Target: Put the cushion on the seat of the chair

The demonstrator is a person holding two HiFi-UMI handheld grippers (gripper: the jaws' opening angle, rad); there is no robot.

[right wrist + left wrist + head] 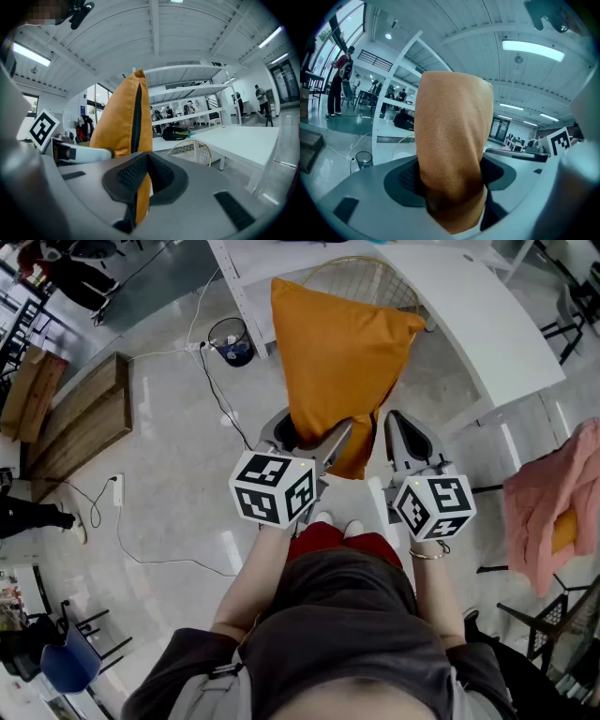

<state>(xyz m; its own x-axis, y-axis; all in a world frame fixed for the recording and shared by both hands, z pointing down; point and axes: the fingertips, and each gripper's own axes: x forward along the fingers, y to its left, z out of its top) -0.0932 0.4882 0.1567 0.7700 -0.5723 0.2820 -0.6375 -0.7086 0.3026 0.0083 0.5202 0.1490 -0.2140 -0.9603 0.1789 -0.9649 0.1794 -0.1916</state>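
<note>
Bulging upward: grainy, zippered orange fabric cushion point(342, 362).

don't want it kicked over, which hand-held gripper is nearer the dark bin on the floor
Left. The left hand-held gripper holds the cushion down-right of the bin; the right hand-held gripper grips it too, farther right.

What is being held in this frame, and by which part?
The orange cushion: the left tool clamps a thick bunch at its lower end, and the right tool pinches its zipper edge.
</note>
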